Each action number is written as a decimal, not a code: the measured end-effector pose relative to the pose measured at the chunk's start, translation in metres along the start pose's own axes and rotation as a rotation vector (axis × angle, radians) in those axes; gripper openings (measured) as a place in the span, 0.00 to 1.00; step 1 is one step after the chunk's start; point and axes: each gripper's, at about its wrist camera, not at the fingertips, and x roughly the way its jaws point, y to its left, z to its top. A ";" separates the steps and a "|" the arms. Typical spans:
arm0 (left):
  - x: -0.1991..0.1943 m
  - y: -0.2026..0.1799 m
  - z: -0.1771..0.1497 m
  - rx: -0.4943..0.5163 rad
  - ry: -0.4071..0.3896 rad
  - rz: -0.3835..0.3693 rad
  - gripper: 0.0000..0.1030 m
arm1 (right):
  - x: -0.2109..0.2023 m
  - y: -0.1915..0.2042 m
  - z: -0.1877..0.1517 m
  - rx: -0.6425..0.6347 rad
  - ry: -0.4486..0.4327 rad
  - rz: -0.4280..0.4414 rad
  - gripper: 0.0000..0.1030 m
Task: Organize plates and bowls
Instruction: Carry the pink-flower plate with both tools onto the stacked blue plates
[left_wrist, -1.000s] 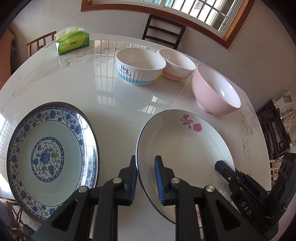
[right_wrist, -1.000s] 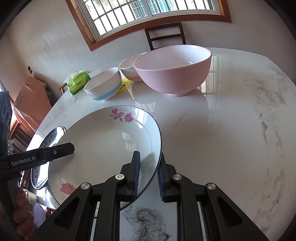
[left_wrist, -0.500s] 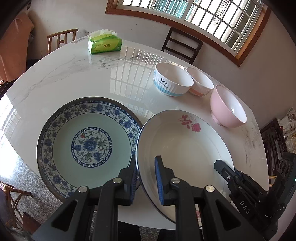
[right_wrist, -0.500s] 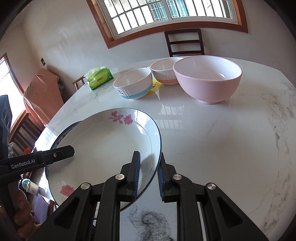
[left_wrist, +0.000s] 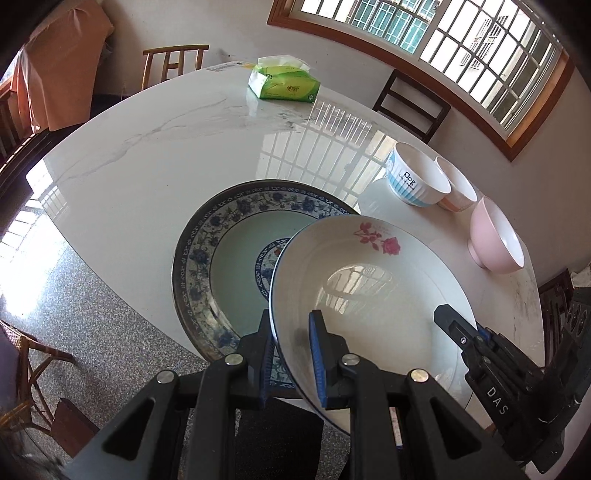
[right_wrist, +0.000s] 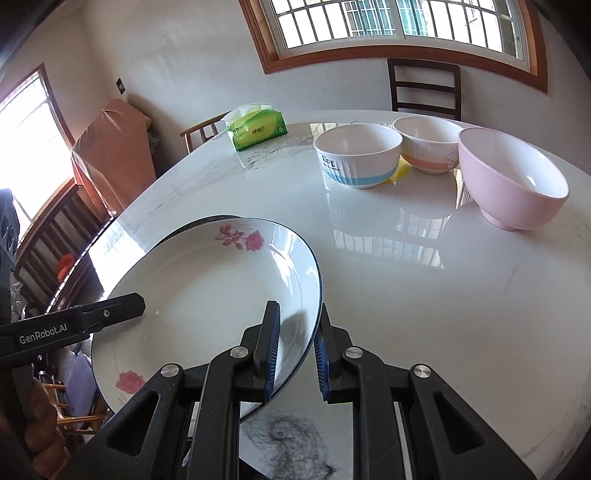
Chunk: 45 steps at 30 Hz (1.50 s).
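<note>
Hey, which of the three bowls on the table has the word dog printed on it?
The white bowl with the blue band, leftmost in the right wrist view. The bowl with the orange band shows a rabbit, and the pink bowl is plain.

**Bright daylight, strong glare, fisheye edges**

You have daylight from the barred window (right_wrist: 402, 22) filling both views. Its grid mirrors on the glossy marble table (left_wrist: 177, 155) and in the rose plate (left_wrist: 369, 280), with blown-out glare at the left edges. Shadows are soft. Focus is sharp; fisheye bending and dark vignetting crowd the corners.
</note>
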 end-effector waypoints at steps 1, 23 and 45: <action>0.000 0.005 0.000 -0.006 -0.001 0.004 0.18 | 0.002 0.005 0.001 -0.010 0.003 0.002 0.17; 0.018 0.048 0.007 -0.076 0.024 0.013 0.18 | 0.046 0.053 0.009 -0.106 0.057 -0.018 0.17; 0.023 0.052 0.018 -0.060 -0.047 0.074 0.18 | 0.064 0.069 0.011 -0.207 -0.006 -0.087 0.23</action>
